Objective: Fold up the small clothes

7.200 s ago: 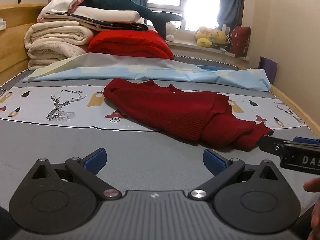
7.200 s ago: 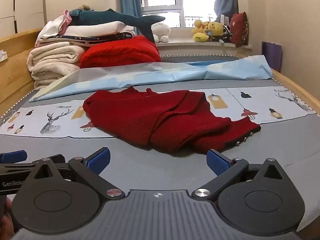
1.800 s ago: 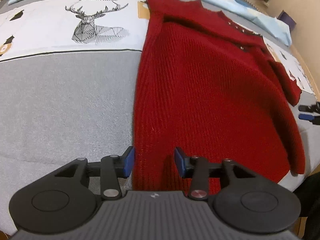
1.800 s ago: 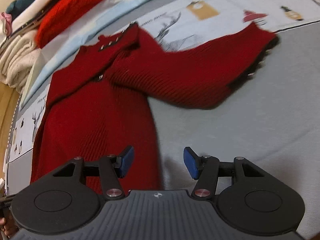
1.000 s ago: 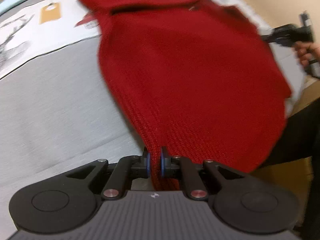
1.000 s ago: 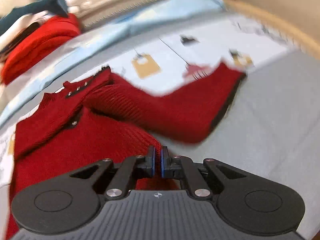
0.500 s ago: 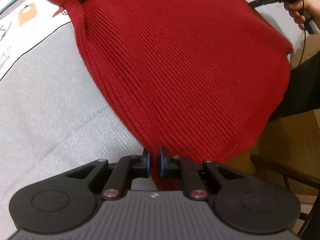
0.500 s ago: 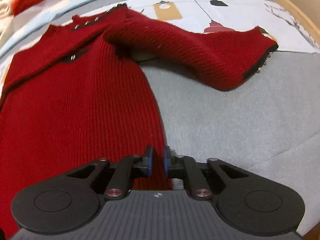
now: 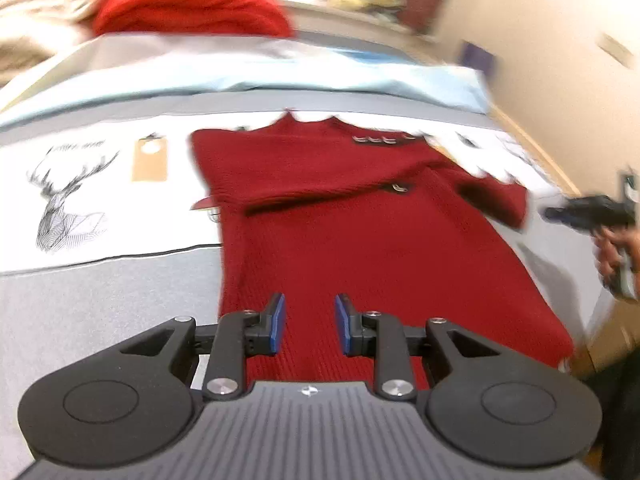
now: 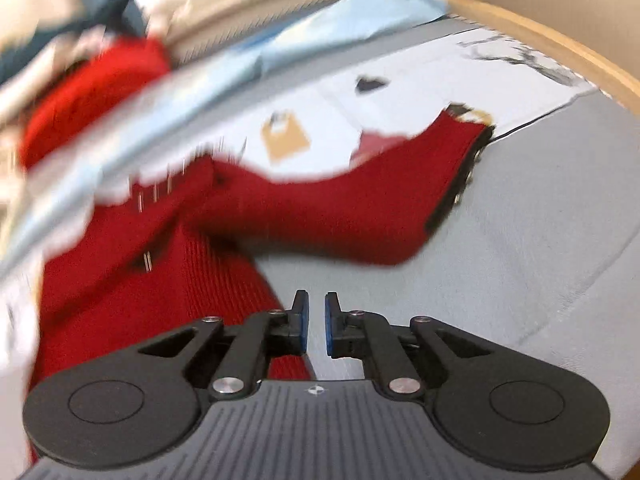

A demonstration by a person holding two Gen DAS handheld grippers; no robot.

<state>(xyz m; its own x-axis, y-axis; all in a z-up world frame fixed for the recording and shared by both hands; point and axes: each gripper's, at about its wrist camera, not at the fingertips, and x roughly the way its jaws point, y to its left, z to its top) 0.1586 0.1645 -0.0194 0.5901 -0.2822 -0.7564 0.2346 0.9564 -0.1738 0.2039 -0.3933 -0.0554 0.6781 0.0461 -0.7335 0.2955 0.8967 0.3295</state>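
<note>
- The red knitted sweater (image 9: 360, 232) is laid flat and front-up on the grey bed cover (image 9: 100, 300), its collar toward the far end of the bed and its hem toward the near edge; this spread-out pose is judged to be the starting layout for folding.
- One sleeve (image 10: 360, 216) is seen stretched sideways from the sweater's shoulder across the bed cover, well clear of the body panel, presumably so that it can be turned inward as a first fold.
- The left gripper (image 9: 309, 324) is held above the sweater's hem; its fingers (image 9: 276, 322) are partly apart and opening, with nothing pinched between them, the knit lying below.
- The right gripper (image 10: 316, 324) is held just beside the sweater's side seam, over bare bed cover; its fingers (image 10: 301, 320) are opening by a narrow slit and hold nothing.
- The sweater is therefore judged to be released and at rest.
- Beyond the sweater's collar, a pale blue sheet (image 9: 280, 76) and a folded red blanket (image 9: 188, 8) are stacked.
</note>
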